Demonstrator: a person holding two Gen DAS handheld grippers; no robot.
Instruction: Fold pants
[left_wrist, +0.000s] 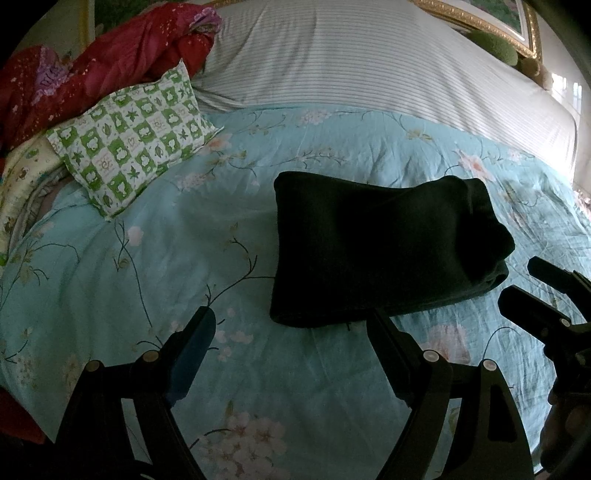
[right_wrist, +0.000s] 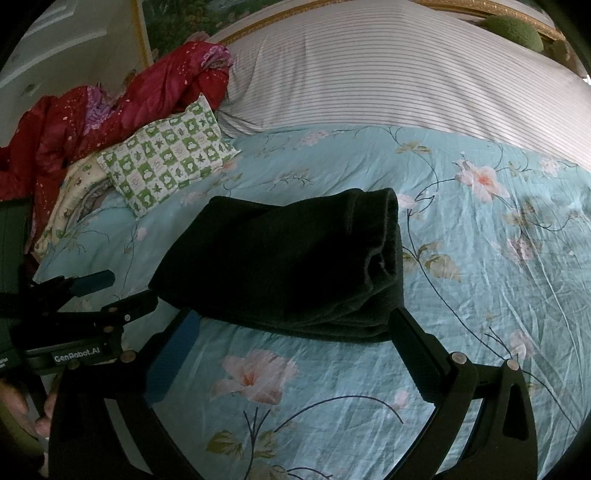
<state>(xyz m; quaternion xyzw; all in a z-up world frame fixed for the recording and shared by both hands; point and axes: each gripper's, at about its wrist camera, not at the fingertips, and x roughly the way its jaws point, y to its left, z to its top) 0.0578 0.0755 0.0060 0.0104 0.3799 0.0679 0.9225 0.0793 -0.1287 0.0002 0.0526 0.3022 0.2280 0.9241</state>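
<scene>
**Dark pants folded into a thick bundle on the floral bedspread**

The pants (left_wrist: 384, 247) lie as a compact, roughly rectangular bundle of dark, soft, matte cloth, several layers deep, with rounded folded edges stacked at one end. They rest on a light blue bedspread (left_wrist: 147, 258), a thin, finely creased cotton-like sheet printed with pink blossoms and dark curling stems.

The left gripper (left_wrist: 295, 325) has its jaws wide apart and holds nothing; the bundle lies just ahead of the jaws, its near edge close to the tip of the right-hand finger. The right gripper (right_wrist: 295, 325) also stands with jaws spread and empty; the bundle lies directly ahead, its near edge spanning the gap between the two fingertips. Whether either touches the cloth cannot be told. Both grippers are black with blue pads on the inner face of one finger.

Ahead and to the left of both sets of jaws lies a small square pillow (left_wrist: 136, 136) in green and white checks, and beyond it a crumpled, shiny red quilted garment (left_wrist: 110, 62). Farther ahead stretches a striped white sheet (left_wrist: 369, 59).
</scene>
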